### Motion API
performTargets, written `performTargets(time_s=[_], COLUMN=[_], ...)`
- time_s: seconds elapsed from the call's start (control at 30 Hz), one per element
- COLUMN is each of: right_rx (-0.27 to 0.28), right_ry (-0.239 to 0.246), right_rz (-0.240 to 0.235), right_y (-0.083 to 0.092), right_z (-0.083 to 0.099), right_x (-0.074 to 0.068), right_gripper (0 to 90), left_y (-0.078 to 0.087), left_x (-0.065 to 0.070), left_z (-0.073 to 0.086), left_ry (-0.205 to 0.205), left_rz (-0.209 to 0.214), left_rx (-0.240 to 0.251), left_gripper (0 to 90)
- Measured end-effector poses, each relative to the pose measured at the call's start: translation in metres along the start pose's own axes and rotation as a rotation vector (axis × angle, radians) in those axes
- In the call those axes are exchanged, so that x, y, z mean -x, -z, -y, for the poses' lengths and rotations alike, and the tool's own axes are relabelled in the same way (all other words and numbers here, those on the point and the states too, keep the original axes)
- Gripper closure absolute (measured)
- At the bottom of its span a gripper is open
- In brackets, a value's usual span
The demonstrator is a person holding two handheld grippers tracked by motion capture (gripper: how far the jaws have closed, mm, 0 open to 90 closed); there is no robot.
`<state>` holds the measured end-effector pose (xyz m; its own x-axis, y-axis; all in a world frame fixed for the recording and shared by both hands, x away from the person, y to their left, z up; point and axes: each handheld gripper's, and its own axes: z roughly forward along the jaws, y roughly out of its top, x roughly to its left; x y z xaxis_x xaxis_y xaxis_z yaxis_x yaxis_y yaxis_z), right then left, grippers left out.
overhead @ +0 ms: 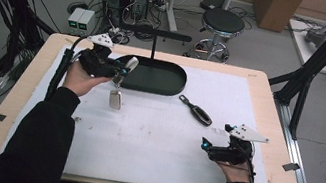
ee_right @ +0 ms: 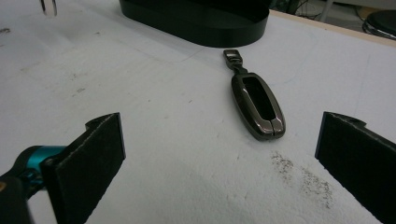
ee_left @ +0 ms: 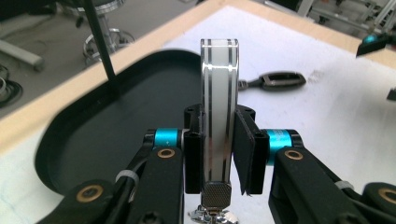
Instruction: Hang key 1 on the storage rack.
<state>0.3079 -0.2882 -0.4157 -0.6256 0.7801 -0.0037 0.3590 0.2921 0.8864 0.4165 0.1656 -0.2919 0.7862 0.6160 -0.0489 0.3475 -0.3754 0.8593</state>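
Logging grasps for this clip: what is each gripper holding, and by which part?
The left gripper pinches a white key fob by its flat sides near the ring end. The right gripper holds nothing.

In the left gripper view, the lower end of the white key fob (ee_left: 219, 112) ran off the bottom edge, and the pads (ee_left: 246, 154) covered its flanks. In the high view, what hung below the left gripper (overhead: 123, 72) was too small to identify. In the right gripper view, the black tray (ee_right: 196, 21) was cut off at the top edge.
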Motion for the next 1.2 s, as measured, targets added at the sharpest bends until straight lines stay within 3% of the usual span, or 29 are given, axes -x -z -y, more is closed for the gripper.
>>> performTargets(time_s=[0.13, 0.27, 0.37, 0.53, 0.87, 1.07, 1.2], right_rx=[-0.009, 0.004, 0.005, 0.004, 0.006, 0.008, 0.006], right_ry=[0.002, -0.011, -0.008, -0.006, -0.004, 0.003, -0.001], right_rz=[-0.002, 0.003, 0.002, 0.007, 0.005, 0.005, 0.002], right_y=[-0.001, 0.001, 0.002, 0.003, 0.005, 0.006, 0.005], right_z=[0.000, 0.001, 0.001, 0.001, 0.001, 0.002, 0.004], right_x=[0.000, 0.001, 0.001, 0.001, 0.000, 0.001, 0.003], right_gripper=[0.8, 0.8, 0.8, 0.8, 0.8, 0.8, 0.8], left_y=[0.003, 0.007, 0.009, 0.009, -0.006, -0.016, -0.024], left_x=[-0.004, -0.012, -0.015, -0.017, -0.023, -0.025, -0.032], left_z=[-0.005, -0.011, -0.014, -0.025, -0.054, -0.071, -0.076], left_ry=[-0.007, -0.008, -0.029, -0.040, -0.049, -0.075, -0.066], left_rz=[-0.025, -0.083, -0.126, -0.152, -0.187, -0.189, -0.187], left_rx=[0.010, 0.043, 0.097, 0.136, 0.151, 0.169, 0.181], left_gripper=[74.9, 74.8, 74.9, 74.8, 74.9, 74.8, 74.9])
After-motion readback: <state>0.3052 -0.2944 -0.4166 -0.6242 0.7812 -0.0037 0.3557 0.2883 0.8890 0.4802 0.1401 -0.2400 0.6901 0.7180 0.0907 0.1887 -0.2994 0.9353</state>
